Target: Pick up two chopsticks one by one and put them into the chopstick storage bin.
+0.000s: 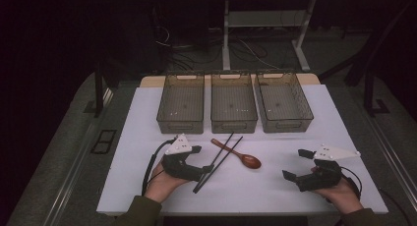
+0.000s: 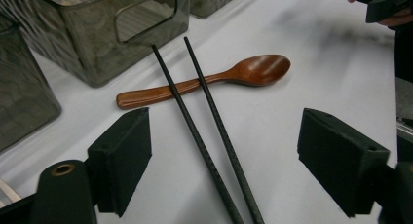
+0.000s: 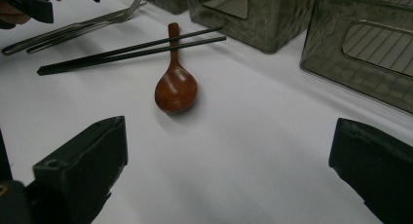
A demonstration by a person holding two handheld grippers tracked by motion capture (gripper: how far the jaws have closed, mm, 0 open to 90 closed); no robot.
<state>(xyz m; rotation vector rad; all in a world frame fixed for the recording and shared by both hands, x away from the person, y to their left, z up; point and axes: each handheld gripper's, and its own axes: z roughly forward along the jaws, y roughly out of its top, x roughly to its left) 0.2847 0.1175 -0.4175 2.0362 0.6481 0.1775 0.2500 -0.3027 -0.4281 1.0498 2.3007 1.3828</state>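
A white table [image 1: 295, 186] is sitting in a dark room, with cables and desk legs showing on the floor behind it. Three clear bins [image 1: 233, 103] are standing in a row at its far side. Two black chopsticks [image 1: 216, 162] are lying across a wooden spoon [image 1: 243, 157] near the middle. The left gripper [image 1: 202, 159] is reaching over the chopsticks, jaws apart on either side, not touching them. The right gripper [image 1: 297, 163] is resting well apart, jaws wide and holding nothing

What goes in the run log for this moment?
left gripper: open, astride chopsticks | right gripper: open, empty | spoon: under chopsticks
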